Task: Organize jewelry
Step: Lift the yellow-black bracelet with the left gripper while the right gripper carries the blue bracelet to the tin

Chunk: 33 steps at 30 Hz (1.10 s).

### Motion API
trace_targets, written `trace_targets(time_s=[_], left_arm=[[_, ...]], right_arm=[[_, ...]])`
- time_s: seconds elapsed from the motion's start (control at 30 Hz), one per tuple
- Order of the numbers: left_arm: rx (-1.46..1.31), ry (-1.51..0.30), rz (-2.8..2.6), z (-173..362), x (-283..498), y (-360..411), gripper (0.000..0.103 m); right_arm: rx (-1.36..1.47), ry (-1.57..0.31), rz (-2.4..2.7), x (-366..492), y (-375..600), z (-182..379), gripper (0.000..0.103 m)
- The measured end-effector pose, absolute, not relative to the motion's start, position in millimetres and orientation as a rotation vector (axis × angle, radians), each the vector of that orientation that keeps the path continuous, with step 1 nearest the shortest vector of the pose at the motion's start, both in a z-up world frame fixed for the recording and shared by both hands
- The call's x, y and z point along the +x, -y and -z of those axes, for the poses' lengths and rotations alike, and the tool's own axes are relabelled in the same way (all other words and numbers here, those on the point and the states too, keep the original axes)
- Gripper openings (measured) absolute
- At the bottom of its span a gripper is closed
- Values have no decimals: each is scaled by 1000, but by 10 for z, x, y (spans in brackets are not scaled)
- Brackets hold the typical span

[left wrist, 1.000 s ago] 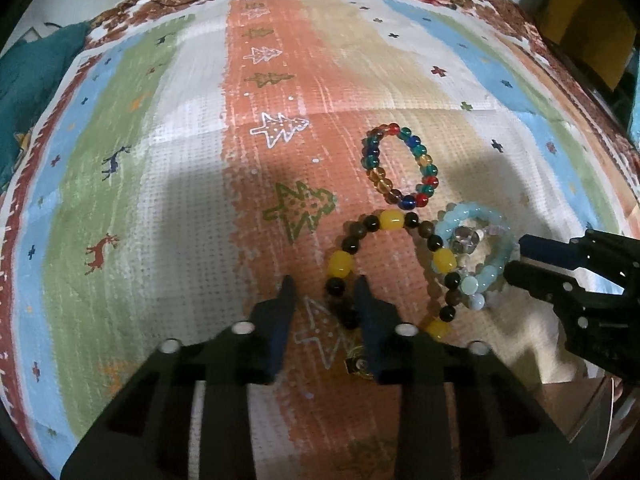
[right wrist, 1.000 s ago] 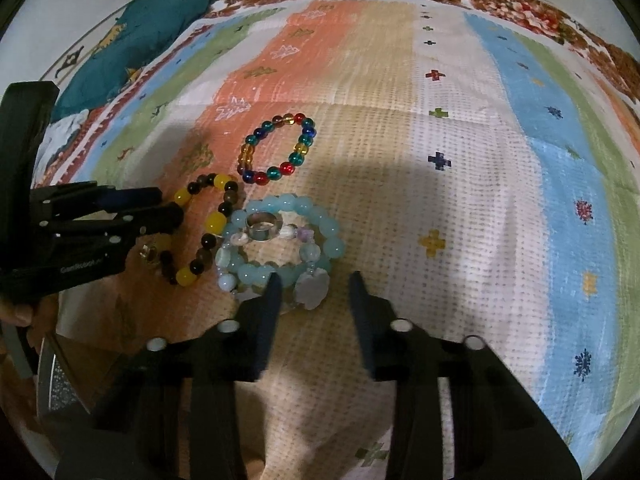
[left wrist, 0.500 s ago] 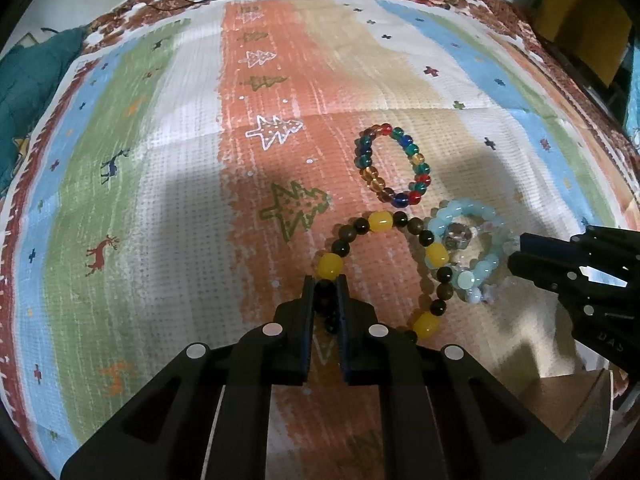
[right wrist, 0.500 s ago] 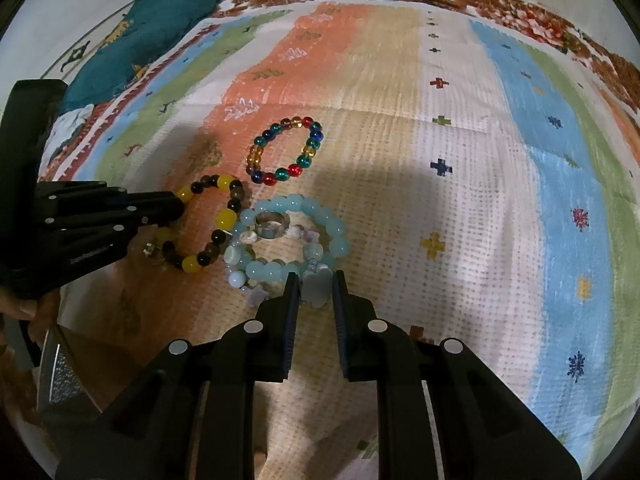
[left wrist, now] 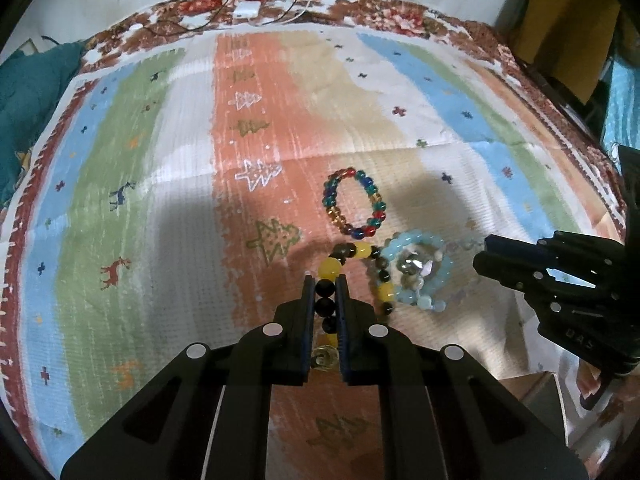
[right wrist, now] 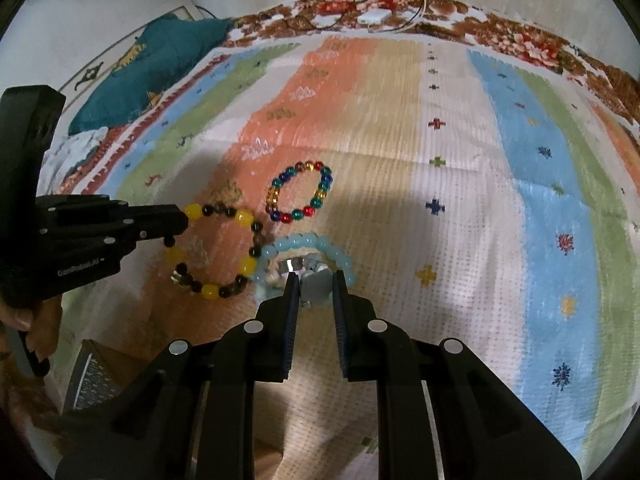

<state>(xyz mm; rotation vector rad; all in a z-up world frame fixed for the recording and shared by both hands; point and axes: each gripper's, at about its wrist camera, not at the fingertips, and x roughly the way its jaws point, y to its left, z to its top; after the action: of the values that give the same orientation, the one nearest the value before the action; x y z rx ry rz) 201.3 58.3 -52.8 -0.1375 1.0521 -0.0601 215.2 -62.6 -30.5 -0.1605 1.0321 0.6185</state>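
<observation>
Striped cloth [left wrist: 168, 184] covers the whole work surface, its bands running green, white, orange, tan and blue, printed with small trees, deer and crosses; a floral brown border [left wrist: 376, 16] edges the far side, where a small white adapter [left wrist: 246, 9] and thin cables lie; a teal cushion [right wrist: 152, 68] sits off the far left corner.

Taking the multicoloured bead bracelet [left wrist: 354, 208] as landmark: it lies flat as a closed loop on the orange and tan bands, untouched by either tool; just nearer than it, and slightly to its left, lies the yellow-and-black bead bracelet [right wrist: 218, 250]; nearer and slightly to its right lies the pale blue bead bracelet [left wrist: 424, 272], with a silver ring [left wrist: 410, 267] and small pale charms inside its loop; the blue and yellow-and-black bracelets touch side by side.

The left gripper [left wrist: 325, 292] is clenched on the yellow-and-black bead bracelet, with black beads lined up between its narrow-set fingers and a yellow bead just past the tips; the right gripper [right wrist: 314, 286] is closed in on a silvery-white charm [right wrist: 316, 286] at the near edge of the pale blue bracelet, its pads against the charm's sides; whether the charm is lifted off the cloth cannot be told.

A cardboard box [right wrist: 104, 376] shows at the near left of the right wrist view.
</observation>
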Motion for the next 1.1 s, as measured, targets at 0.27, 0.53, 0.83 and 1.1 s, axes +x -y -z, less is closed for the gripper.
trace_targets(time_s=[0.27, 0.53, 0.83, 1.1], left_arm=[[-143, -1019, 72, 385, 1934, -558, 9], [-150, -998, 84, 286, 1846, -540, 9], [-148, -985, 81, 213, 1743, -535, 9], [-156, -952, 87, 75, 1636, -524, 9]], right_arm=[[-150, -979, -640, 2060, 621, 111, 18], [-159, -943, -654, 1948, 630, -14, 18], [-171, -935, -656, 1839, 645, -43, 18], [-156, -899, -661, 1732, 710, -153, 18]])
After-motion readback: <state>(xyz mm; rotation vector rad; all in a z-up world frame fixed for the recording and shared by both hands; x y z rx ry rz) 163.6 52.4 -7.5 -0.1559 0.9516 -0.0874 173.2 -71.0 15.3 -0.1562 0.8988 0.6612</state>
